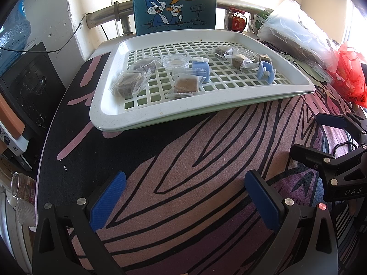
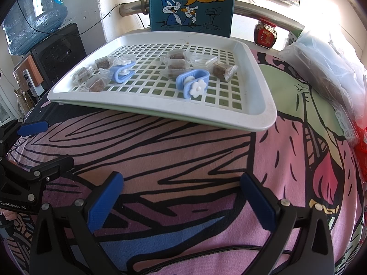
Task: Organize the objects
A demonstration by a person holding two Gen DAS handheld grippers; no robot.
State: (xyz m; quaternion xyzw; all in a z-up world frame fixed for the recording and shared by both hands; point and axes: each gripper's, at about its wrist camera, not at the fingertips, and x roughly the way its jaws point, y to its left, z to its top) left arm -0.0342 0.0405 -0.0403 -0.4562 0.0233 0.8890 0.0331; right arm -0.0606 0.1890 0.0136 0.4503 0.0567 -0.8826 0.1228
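your left gripper [image 1: 185, 197] and right gripper [image 2: 181, 197] both gape, holding nothing; the tray [image 2: 263, 105] sits ahead of them.

The right gripper [image 2: 181, 197] hangs over the patterned cloth [image 2: 183, 151] on the bench with its blue-padded fingers [image 2: 104, 202] spread wide and nothing between them. Beyond it lies a white slotted tray [image 2: 257, 87]. On the tray rest two blue clips [image 2: 192, 83], several wrapped brown snack squares [image 2: 221, 70] and a clear round lid [image 2: 201, 60]. The left gripper [image 2: 34, 146] shows at the left edge. A cartoon rabbit box [image 2: 191, 2] stands upright behind the tray, and a red-labelled jar [image 2: 265, 33] sits to its right.
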